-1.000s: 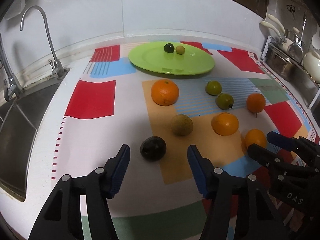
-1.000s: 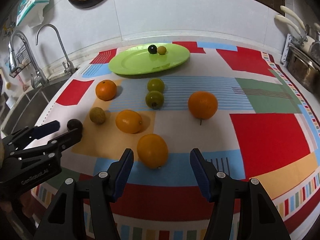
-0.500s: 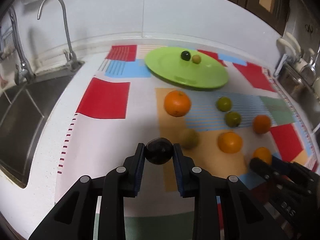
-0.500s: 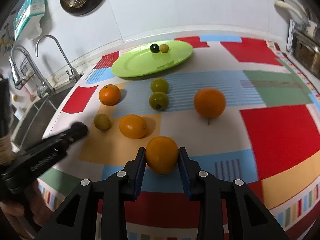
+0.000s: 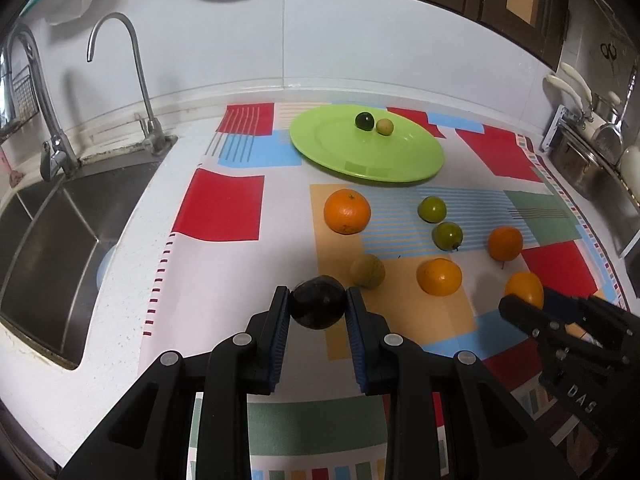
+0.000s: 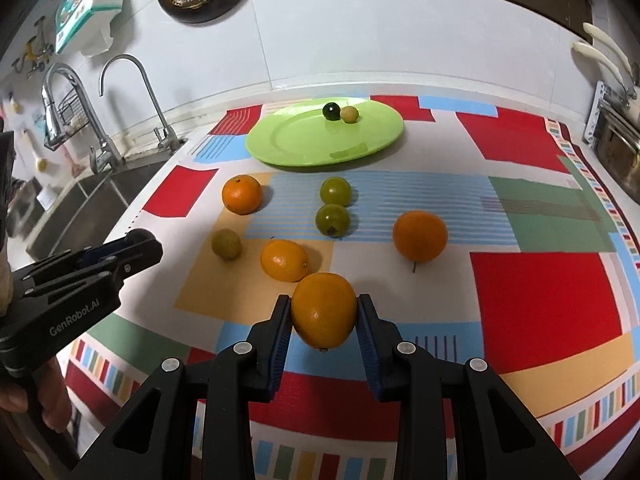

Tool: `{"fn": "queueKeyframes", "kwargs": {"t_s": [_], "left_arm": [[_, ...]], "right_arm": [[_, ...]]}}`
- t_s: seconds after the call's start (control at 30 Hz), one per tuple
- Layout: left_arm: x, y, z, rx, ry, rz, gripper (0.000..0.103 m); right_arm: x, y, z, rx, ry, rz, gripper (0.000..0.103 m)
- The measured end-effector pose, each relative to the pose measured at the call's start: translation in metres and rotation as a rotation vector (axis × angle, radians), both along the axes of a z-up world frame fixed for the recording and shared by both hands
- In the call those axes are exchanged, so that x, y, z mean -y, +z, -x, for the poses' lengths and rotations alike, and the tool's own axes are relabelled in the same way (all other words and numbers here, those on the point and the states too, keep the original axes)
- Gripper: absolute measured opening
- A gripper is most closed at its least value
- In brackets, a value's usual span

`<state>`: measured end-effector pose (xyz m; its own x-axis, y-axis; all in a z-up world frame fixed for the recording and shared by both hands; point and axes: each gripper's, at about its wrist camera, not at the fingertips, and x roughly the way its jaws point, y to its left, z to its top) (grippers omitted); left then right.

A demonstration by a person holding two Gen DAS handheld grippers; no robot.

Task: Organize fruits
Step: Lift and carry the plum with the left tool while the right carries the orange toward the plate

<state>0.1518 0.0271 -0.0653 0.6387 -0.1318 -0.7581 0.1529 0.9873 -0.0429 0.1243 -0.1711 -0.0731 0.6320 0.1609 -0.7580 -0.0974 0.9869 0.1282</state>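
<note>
two claws, each gripping fruit

The white counter (image 5: 120, 280) carries a colourful patchwork mat (image 5: 224, 204), on which lie a green plate (image 5: 340, 148) and loose fruits (image 5: 347, 211)

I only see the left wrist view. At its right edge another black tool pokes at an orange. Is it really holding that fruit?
Observer: Yes. The right wrist view shows the right gripper shut on the orange, one pad on each side.
Visitor: Who holds my tool?
Observer: A hand grips the handle of the left gripper at that view's left edge.
Visitor: Anything on the wall?
Observer: A teal and white box, upper left.
</note>
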Motion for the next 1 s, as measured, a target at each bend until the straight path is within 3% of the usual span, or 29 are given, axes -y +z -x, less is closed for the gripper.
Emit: {"fn": "queueKeyframes", "kwargs": {"t_s": [1.0], "left_arm": [[0.013, 0.052, -0.035, 0.134, -0.06, -0.032, 0.028]], "right_arm": [[-0.002, 0.054, -0.03, 0.16, 0.008, 0.032, 0.033]]}}
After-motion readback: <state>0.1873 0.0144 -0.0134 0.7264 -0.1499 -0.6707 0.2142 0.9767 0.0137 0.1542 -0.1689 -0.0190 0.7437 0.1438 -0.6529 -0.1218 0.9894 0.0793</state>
